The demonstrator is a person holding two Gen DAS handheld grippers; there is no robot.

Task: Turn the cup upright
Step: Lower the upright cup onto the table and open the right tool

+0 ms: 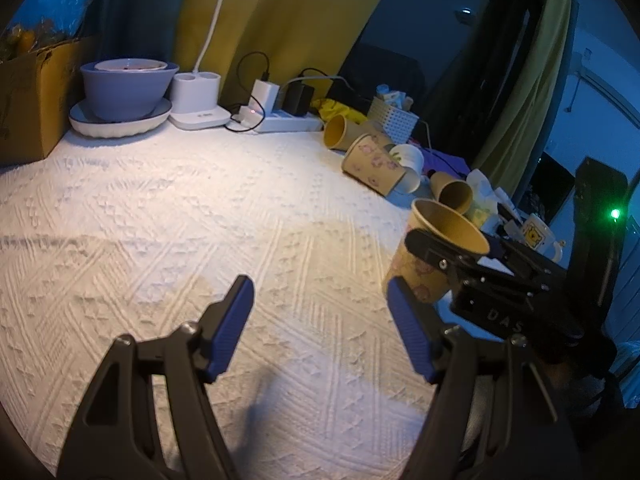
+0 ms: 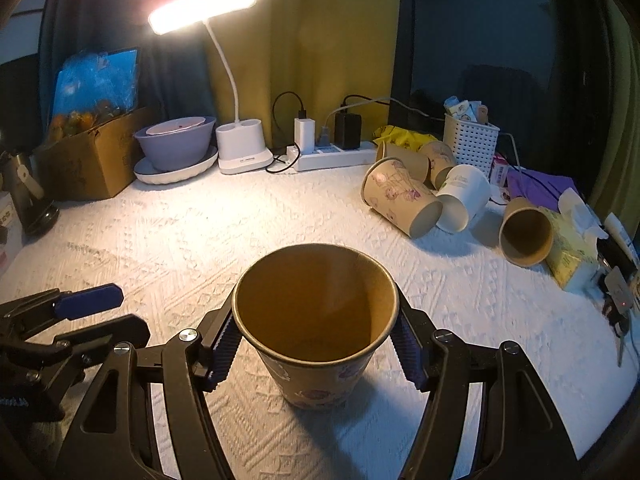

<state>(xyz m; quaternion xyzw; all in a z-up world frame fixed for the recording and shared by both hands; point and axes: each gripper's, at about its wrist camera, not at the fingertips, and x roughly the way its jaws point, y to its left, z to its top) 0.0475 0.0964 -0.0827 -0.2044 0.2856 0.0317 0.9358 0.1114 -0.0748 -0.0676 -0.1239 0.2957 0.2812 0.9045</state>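
Observation:
A brown paper cup (image 2: 316, 320) with purple prints stands upright, mouth up, on the white textured cloth (image 2: 200, 232). My right gripper (image 2: 316, 344) is shut on the cup, one blue pad on each side just below the rim. In the left wrist view the same cup (image 1: 436, 248) stands at the right with the right gripper's black finger (image 1: 440, 252) across it. My left gripper (image 1: 320, 324) is open and empty over the cloth, left of the cup. It also shows at the left edge of the right wrist view (image 2: 92, 300).
Several paper cups lie on their sides at the back right (image 2: 404, 200), with one more (image 2: 524, 232) by a yellow tissue pack (image 2: 568, 256). A white basket (image 2: 472, 144), power strip (image 2: 336, 156), lamp base (image 2: 244, 148), stacked bowls (image 2: 176, 148) and cardboard box (image 2: 96, 156) line the back.

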